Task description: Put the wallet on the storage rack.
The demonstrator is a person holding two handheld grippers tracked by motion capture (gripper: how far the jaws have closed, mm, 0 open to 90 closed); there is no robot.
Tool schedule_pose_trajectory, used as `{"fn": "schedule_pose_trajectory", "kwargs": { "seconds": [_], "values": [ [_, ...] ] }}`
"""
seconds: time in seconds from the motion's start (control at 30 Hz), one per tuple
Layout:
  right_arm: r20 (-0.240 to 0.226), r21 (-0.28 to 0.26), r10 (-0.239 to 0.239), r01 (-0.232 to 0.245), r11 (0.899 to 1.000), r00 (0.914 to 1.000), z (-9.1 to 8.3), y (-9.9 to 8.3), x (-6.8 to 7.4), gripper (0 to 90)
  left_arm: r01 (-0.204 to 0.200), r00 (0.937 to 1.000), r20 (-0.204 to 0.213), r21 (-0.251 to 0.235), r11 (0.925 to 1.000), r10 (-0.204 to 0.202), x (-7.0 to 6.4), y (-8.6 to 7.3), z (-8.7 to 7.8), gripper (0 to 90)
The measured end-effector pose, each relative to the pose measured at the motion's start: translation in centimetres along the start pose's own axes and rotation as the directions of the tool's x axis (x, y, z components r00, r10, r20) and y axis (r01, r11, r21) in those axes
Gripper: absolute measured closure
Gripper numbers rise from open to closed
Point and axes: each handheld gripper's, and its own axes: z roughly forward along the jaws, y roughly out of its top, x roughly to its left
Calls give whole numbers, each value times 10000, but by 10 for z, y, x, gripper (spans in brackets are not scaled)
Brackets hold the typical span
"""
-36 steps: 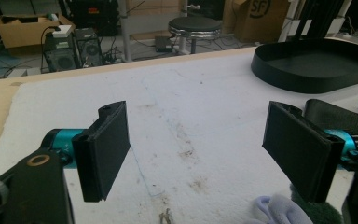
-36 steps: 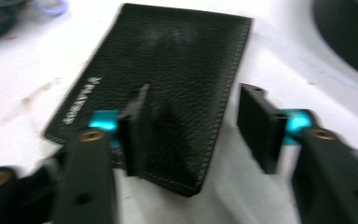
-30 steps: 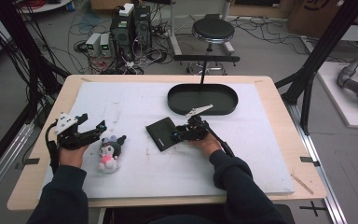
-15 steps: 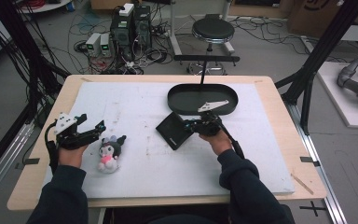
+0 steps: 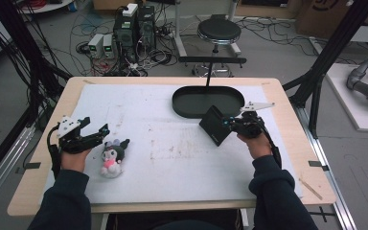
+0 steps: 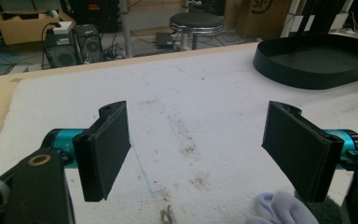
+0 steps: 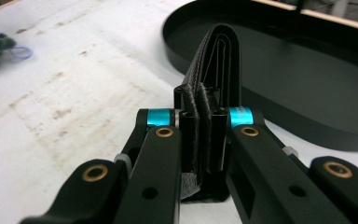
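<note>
A black folded wallet (image 5: 213, 126) hangs tilted just in front of the black oval tray (image 5: 191, 106), with my right gripper (image 5: 228, 123) shut on its right edge. In the right gripper view the wallet (image 7: 220, 53) stands edge-on between the jaws of my right gripper (image 7: 204, 140), and the tray (image 7: 307, 65) lies right behind it. My left gripper (image 5: 97, 132) rests open at the table's left, beside a small black, white and pink plush toy (image 5: 110, 155). In the left gripper view my left gripper (image 6: 196, 140) has nothing between its pads, and the plush (image 6: 279, 211) peeks in at the bottom right.
A white mat (image 5: 172, 143) covers most of the wooden table (image 5: 38, 191). A thin black post (image 5: 208, 74) rises behind the tray. A stool (image 5: 215, 32), computer boxes and cables stand on the floor beyond the far edge.
My right gripper has carried the wallet up and to the right, from the mat's middle to the tray's front rim. The left gripper and the plush have stayed put.
</note>
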Motion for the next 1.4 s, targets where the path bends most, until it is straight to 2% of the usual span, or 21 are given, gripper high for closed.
{"fn": "schedule_pose_trajectory", "kwargs": {
  "seconds": [0.1,0.2,0.33,0.47,0.57,0.6,0.63,0.83,0.87,1.0,1.03,1.1,1.13,1.17,1.2,1.23,1.27,1.3,1.33,1.37,1.4],
  "values": [
    [427,-23,-186,187,9998,9989,-10,-3,-5,879,12,10000,14,29,10000,-12,-1,0,1,228],
    [356,180,-473,467,9987,9982,-10,-4,-2,879,19,10000,5,20,10000,-19,-1,0,1,229],
    [-46,244,-880,881,9958,9961,-5,-3,6,878,19,10000,16,38,10000,-19,-1,0,1,229],
    [-210,198,-916,920,9956,9956,-3,-2,10,879,19,10000,2,34,10000,-19,0,0,1,230],
    [-747,193,-1074,1091,9938,9914,-3,-2,14,878,8,10000,12,50,10000,-8,0,0,1,230],
    [-747,193,-1074,1091,9938,9914,-3,-2,14,878,8,10000,12,50,10000,-8,0,0,1,229],
    [-1023,210,-1143,1170,9929,9882,-1,-3,18,874,21,10000,12,30,10000,-21,-1,0,1,229],
    [-1394,7,-1338,1352,9908,9811,-1,-5,19,839,-16,10000,16,57,10000,16,-1,0,1,231],
    [-1504,-194,-1402,1388,9901,9786,-2,-5,20,750,-18,10000,15,50,10000,17,-1,0,1,231],
    [-1371,-423,-1727,1685,9848,9754,-3,-5,23,648,8,10000,-4,33,10000,-8,-1,0,2,232],
    [-1190,-521,-1955,1906,9803,9734,-4,-5,24,604,-4,10000,-10,37,10000,4,-1,0,1,233],
    [-837,-692,-2057,2002,9773,9750,-5,-4,25,495,1,10000,-11,46,10000,0,0,0,1,233],
    [-837,-692,-2057,2002,9773,9750,-5,-4,25,495,1,10000,-11,46,10000,0,0,0,1,234],
    [-98,-843,-2333,2317,9691,9723,-5,-4,25,381,0,10000,-3,36,10000,0,-1,0,2,234],
    [-98,-843,-2333,2317,9691,9723,-5,-4,25,381,0,10000,-3,36,10000,0,-1,0,2,234],
    [138,-848,-2401,2404,9670,9706,-5,-4,24,354,-26,10000,-1,45,10000,26,-1,0,2,234],
    [266,-800,-2360,2374,9681,9714,-5,-4,21,329,-23,10000,-2,48,10000,23,-1,0,2,234],
    [180,-615,-2095,2102,9757,9776,-2,-6,19,308,-39,10000,4,66,10000,39,-1,0,2,235],
    [180,-615,-2095,2102,9757,9776,-2,-6,19,308,-30,10000,4,50,10000,30,-1,0,2,235],
    [-140,-456,-1935,1927,9802,9810,2,-7,18,307,-19,10000,3,41,10000,19,-1,0,2,235],
    [-226,-349,-1919,1910,9810,9812,5,-8,17,306,-19,10000,3,41,10000,19,-1,0,2,235]
  ]
}}
